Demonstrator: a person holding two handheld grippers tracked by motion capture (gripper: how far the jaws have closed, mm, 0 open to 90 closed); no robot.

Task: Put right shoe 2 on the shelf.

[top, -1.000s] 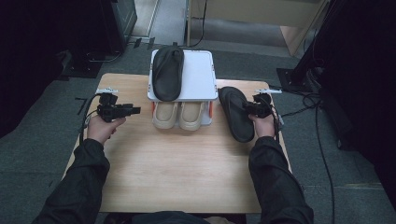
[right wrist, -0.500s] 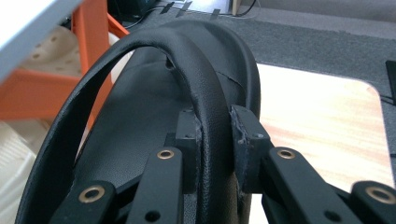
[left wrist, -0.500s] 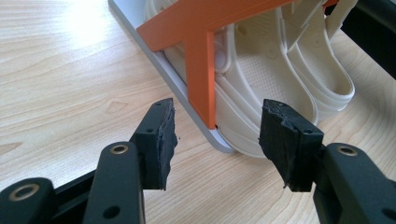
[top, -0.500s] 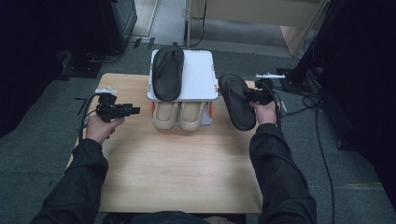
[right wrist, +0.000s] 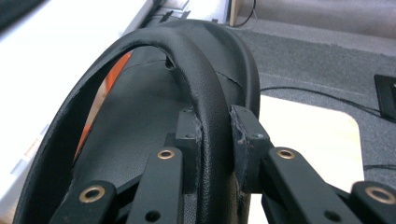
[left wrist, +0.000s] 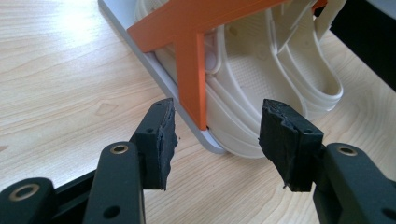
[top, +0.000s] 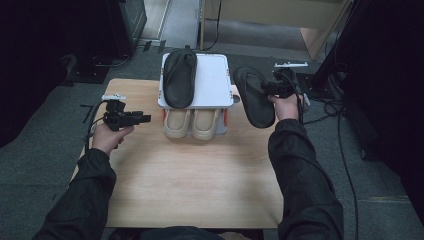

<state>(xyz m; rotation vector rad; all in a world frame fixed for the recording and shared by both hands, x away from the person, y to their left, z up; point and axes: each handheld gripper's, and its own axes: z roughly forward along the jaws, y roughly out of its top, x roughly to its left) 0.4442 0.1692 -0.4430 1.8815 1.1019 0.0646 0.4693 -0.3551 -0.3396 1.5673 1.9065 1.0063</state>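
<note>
A two-level white shoe rack (top: 215, 82) stands at the table's far edge. One black slipper (top: 180, 77) lies on its top shelf, and a cream pair (top: 192, 124) sits underneath. My right gripper (top: 269, 89) is shut on the strap of a second black slipper (top: 252, 97) and holds it in the air just right of the rack. In the right gripper view both pads pinch that black slipper's strap (right wrist: 212, 126). My left gripper (top: 142, 119) is open and empty, left of the rack, and points at the cream slippers (left wrist: 261, 93) and an orange rack bracket (left wrist: 196, 56).
The wooden table (top: 190, 185) is bare in front of the rack. Dark carpet, cables (top: 345, 125) and black equipment surround it. A wooden cabinet (top: 280, 15) stands beyond the far edge.
My right gripper has lifted the black slipper off the table, up beside the rack's top shelf. The left gripper has stayed where it was.
</note>
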